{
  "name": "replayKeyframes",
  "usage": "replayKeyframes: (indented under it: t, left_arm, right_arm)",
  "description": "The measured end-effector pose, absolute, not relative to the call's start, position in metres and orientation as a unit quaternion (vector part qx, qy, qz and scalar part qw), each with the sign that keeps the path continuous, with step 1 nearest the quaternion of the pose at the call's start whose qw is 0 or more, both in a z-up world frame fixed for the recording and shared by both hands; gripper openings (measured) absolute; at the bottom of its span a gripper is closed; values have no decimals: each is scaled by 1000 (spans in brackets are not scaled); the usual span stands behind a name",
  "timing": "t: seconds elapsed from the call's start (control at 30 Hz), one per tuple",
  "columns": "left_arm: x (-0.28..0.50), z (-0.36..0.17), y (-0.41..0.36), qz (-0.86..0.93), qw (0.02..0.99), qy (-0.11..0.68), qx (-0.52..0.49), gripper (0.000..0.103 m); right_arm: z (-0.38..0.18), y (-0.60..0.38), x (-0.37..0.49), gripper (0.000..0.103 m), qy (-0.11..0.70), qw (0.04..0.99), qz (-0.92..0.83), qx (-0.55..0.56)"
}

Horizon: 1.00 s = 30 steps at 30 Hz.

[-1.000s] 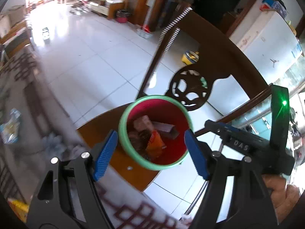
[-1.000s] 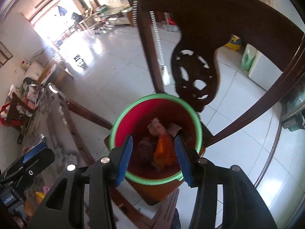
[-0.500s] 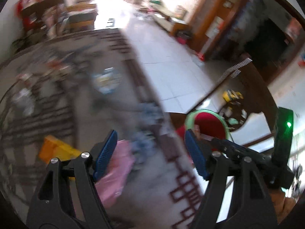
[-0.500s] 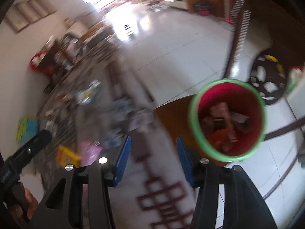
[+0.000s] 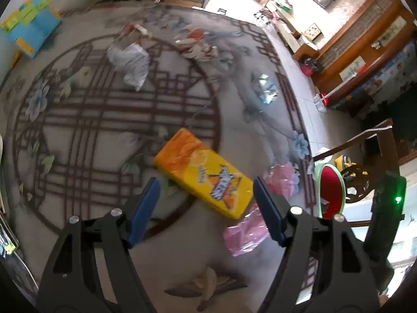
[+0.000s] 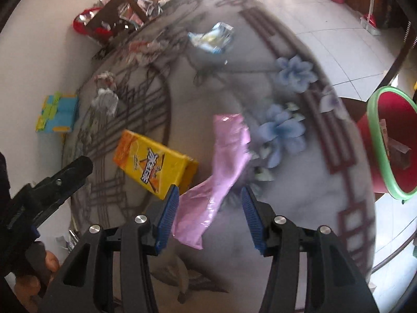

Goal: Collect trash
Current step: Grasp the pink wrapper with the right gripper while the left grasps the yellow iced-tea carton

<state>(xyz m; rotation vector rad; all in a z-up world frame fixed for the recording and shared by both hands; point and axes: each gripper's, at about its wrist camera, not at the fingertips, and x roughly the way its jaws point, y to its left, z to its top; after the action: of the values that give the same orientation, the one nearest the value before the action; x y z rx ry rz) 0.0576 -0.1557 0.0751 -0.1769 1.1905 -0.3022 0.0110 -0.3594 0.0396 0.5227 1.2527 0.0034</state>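
A yellow-orange box lies on the patterned round table. My left gripper hovers over its near end, open, with nothing held. A pink plastic wrapper lies beside the box. My right gripper hangs above the wrapper's near end, open, its pads clear of it. The red bin with a green rim stands on a chair at the table's right edge, with scraps inside. The same pink wrapper shows in the left wrist view, right of the box.
More litter lies farther back on the table: a crumpled white bag, a blue-silver wrapper and red-white wrappers. A blue and green box sits at the far left edge. A dark wooden chair back rises behind the bin.
Both grippers have swung away from above the red bin to over the table. The bin has slid to the right edge of both views. The box and pink wrapper now lie under the fingers.
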Motion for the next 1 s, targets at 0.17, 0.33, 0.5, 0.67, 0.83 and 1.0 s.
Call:
replayKeyframes:
  t: [0.17,0.33,0.5,0.67,0.83,1.0]
  left_arm:
    - [62,57,-147,-127,804,574,-92,71]
    - [67,38,-151,-128,782,600,-107,71]
    - [76,23,-163,-104,772,611,-139,71]
    - [83,18,-186,-88,780,603,-143,73]
    - [89,13,-201,-56,792,592,-138,80]
    - [99,-11,-202,-34,765,622,-164,80]
  right_arm:
    - [24,-348,18,27,594,765,6,250]
    - [42,-357,12,9,563,790,-7,242]
    - [70,-371,4,9,538,816,-20,210]
    - [75,-384,-4,9,538,815,-29,213]
    - [72,-389,-12,10,548,809,-26,212]
    - [72,-398,-20,10,553,806,-25,210]
